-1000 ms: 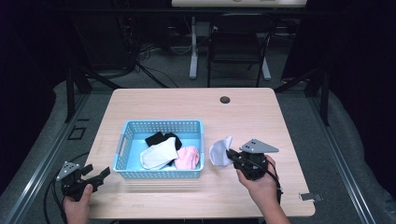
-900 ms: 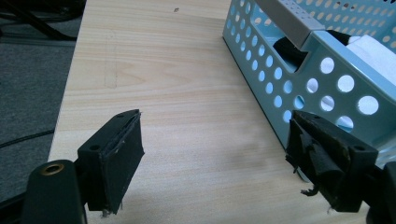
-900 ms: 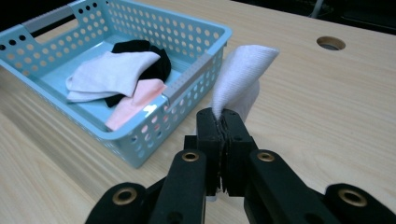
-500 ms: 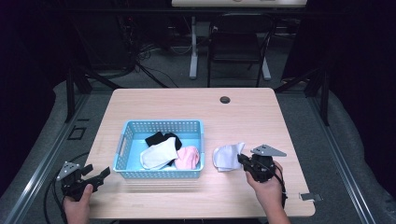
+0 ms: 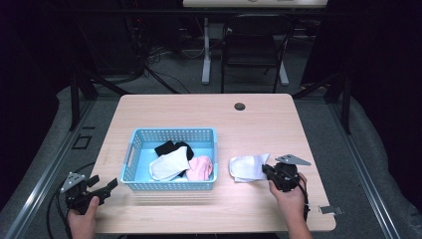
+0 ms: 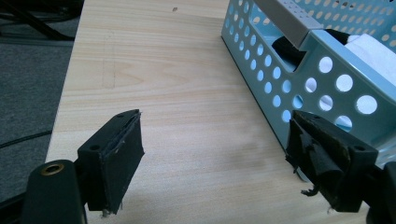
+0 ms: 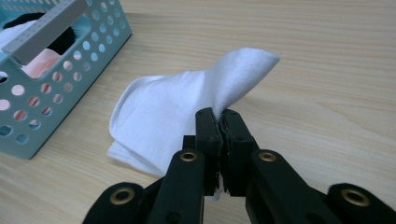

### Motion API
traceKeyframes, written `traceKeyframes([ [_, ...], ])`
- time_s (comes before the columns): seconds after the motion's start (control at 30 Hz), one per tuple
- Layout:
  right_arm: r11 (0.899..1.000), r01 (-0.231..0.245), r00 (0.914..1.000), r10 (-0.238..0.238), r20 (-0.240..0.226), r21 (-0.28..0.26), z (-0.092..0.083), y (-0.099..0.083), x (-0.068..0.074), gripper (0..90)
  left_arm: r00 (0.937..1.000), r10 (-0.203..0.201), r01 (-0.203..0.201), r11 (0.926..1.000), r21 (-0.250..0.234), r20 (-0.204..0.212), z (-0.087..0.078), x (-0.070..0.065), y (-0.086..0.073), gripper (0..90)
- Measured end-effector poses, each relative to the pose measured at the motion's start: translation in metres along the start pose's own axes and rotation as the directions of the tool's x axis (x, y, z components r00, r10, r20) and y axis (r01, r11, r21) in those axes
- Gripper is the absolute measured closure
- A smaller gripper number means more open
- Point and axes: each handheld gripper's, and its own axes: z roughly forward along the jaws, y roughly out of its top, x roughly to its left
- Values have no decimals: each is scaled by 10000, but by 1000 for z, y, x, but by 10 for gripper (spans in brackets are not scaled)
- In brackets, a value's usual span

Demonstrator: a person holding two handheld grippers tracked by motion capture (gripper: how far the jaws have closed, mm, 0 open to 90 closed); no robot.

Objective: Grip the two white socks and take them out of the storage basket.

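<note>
1. Near the table's (image 5: 209, 107) right front corner, our right gripper (image 7: 218, 122) has its jaws pinched tight on the white sock (image 7: 159, 119), setting it down beside the basket (image 5: 171, 185).
2. Next we should release and withdraw.
3. Our left gripper (image 6: 215, 154) waits wide open and empty.
4. Soft, crumpled fabric, one corner lifted.

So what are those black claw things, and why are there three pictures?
A person sits at a wooden table holding a grabbing tool in each hand. One camera looks down from above; one small camera rides on each tool and looks along its jaws. The right tool is shut, pinching a white sock that lies on the table. The left tool is open, holding nothing, beside a blue basket. In the basket lie a white sock, a pink one and something black.
</note>
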Motion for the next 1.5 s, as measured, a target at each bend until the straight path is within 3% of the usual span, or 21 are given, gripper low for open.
traceKeyframes([
  [0.17, 10000, 0, 9997, 2, 240, -55, 2, -2, -1, 809, 10000, -6, 6, 10000, -8, -2, 0, 0, 0, 186],
  [0.4, 9983, 65, 9988, -37, 495, -571, 1, -4, -1, 603, 10000, -14, 14, 10000, -2, -10, 0, 0, 0, 186],
  [0.57, 9976, 283, 9981, -248, 556, -637, 1, -4, 4, 549, 10000, -30, 30, 10000, -5, -3, -1, 1, 0, 185],
  [0.83, 9971, 532, 9985, -525, 147, -547, 0, 2, 16, 521, 10000, -61, 61, 9999, -87, -33, 0, 1, -1, 186],
  [1.17, 9965, 696, 9959, -721, -555, -462, -6, 31, 39, 513, 9999, -95, 95, 9999, -52, -38, -1, 1, 0, 186],
  [1.5, 9863, 1642, 9789, -1647, -1213, -139, -6, 68, 73, 515, 9999, -104, 104, 9999, -70, -16, -1, 1, 0, 186],
])
